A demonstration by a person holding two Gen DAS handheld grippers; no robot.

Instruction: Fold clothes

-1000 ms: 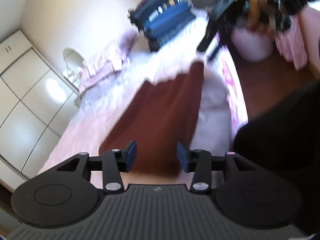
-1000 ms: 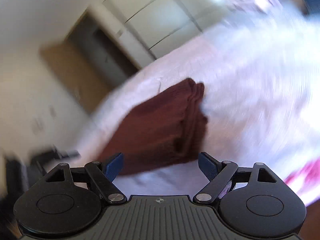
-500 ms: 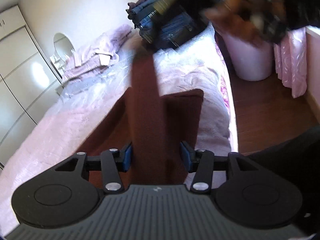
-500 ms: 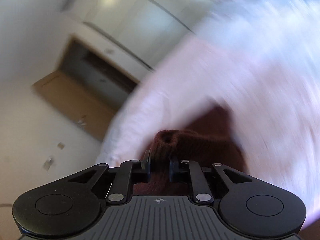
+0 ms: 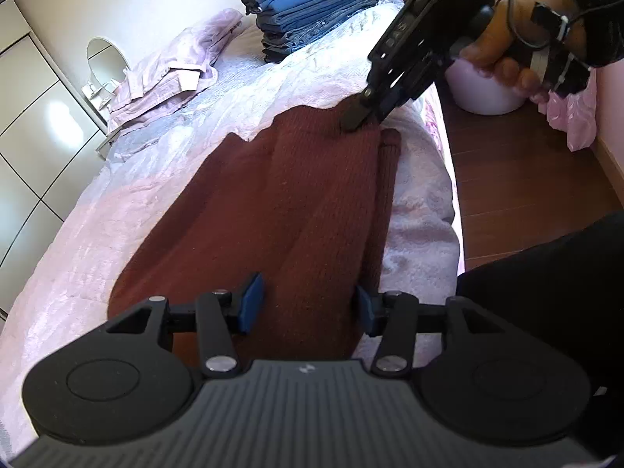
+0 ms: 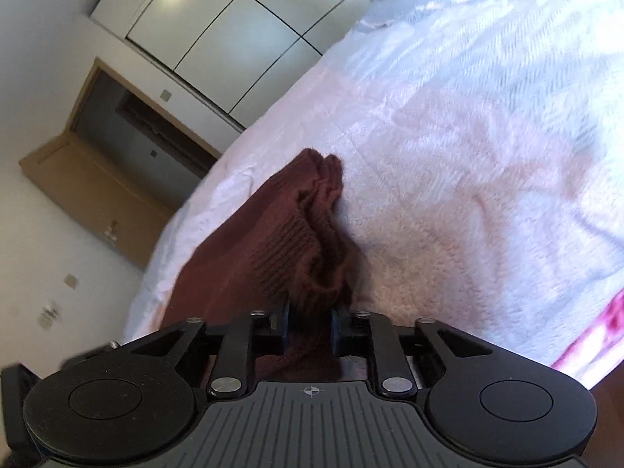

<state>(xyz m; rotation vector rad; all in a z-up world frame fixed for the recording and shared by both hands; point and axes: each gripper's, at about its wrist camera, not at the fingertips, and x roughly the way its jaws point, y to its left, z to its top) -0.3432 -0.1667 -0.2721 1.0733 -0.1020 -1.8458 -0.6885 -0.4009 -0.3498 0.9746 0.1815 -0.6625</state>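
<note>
Fingers of the left gripper (image 5: 306, 308) stand partly apart, straddling the near end of the maroon sweater (image 5: 296, 202) on the bed (image 5: 421, 210). Farther off, the right gripper (image 6: 310, 321) is opening, knit bunched between its fingers at the sweater's far end.

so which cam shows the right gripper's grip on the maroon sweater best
The left wrist view: it shows the right gripper from outside, its tip down at the far end of the maroon sweater. The right wrist view shows bunched knit between its opening jaws, but whether the pads press it is unclear.
</note>
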